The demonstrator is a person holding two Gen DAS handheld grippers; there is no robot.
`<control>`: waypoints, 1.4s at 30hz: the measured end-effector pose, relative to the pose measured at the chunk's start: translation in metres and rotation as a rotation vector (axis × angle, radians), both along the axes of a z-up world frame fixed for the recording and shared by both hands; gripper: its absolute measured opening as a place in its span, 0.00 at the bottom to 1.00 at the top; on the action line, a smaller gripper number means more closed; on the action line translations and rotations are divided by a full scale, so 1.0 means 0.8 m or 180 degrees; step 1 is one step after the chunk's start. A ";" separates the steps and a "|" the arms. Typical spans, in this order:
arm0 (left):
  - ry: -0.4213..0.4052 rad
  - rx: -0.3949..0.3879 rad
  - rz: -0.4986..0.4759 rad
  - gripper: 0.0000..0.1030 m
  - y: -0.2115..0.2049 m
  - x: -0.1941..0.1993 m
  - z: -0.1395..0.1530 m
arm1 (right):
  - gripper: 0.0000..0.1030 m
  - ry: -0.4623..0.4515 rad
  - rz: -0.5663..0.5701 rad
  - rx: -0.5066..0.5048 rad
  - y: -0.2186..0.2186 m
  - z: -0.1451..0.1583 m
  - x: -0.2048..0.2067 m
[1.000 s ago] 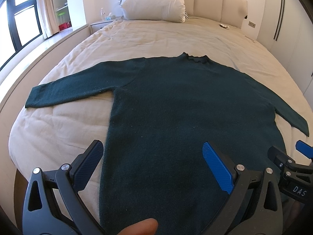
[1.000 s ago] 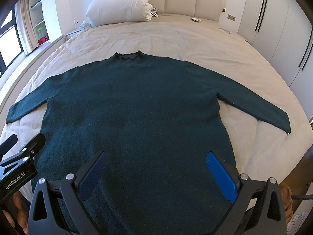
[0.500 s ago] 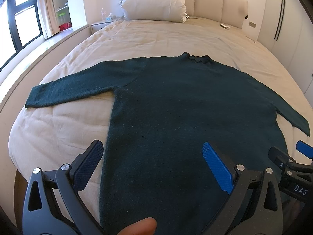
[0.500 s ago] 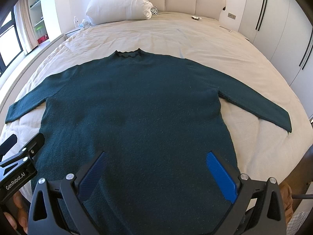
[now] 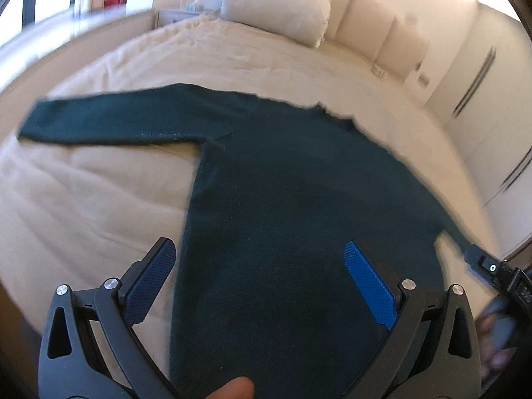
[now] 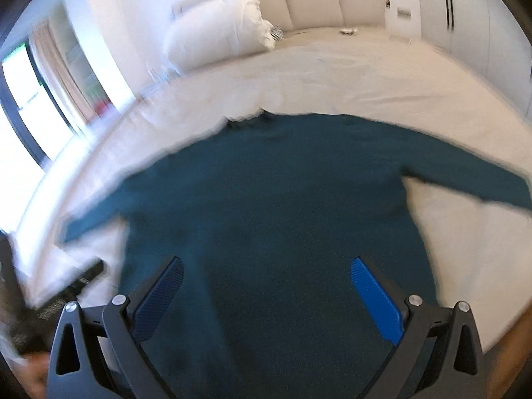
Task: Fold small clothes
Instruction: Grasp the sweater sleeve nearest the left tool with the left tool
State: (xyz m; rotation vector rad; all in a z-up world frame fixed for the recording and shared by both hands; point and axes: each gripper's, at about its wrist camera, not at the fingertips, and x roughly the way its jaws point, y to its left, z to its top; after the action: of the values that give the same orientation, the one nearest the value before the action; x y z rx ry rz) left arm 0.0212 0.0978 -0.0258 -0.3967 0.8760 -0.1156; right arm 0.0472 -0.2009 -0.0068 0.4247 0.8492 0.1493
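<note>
Sweater (image 5: 299, 206) — dark green, long-sleeved — lies flat on a cream bed (image 5: 99, 199); left gripper (image 5: 262, 279) and right gripper (image 6: 266, 286) hover above it, fingers spread apart, holding nothing.

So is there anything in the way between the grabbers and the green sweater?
Nothing visible is. The sweater lies spread flat on the bed, with nothing on top of it. The left gripper and right gripper are both open, with only bare knit between their fingers. The pillow sits far off by the headboard.
</note>
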 end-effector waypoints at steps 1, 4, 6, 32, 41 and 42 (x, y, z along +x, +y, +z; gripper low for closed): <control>-0.0042 -0.0146 -0.0002 1.00 0.011 0.002 0.002 | 1.00 -0.0010 -0.0003 0.0310 -0.010 0.000 0.006; -0.0287 -0.0433 0.0161 1.00 0.059 0.004 0.013 | 1.00 -0.0066 0.0110 0.0519 -0.012 0.008 0.022; -0.0257 -0.0410 0.0326 1.00 0.084 0.006 0.014 | 1.00 -0.0204 0.0216 0.0501 -0.006 0.018 0.026; -0.0217 -0.2316 0.2537 0.67 0.473 0.074 -0.131 | 0.95 -0.0035 0.1079 0.0309 0.125 0.011 0.104; -0.0259 -0.2426 0.2801 0.66 0.489 0.101 -0.157 | 0.84 -0.0116 0.1055 0.0345 0.120 0.005 0.119; -0.0265 -0.2406 0.2802 0.53 0.494 0.107 -0.158 | 0.83 -0.0140 0.1035 0.0341 0.116 0.006 0.119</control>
State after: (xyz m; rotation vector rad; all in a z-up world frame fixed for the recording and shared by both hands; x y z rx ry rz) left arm 0.1066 0.4932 -0.1520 -1.4377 0.4835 0.3631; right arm 0.1425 -0.1078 -0.0018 0.3795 0.8652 0.5047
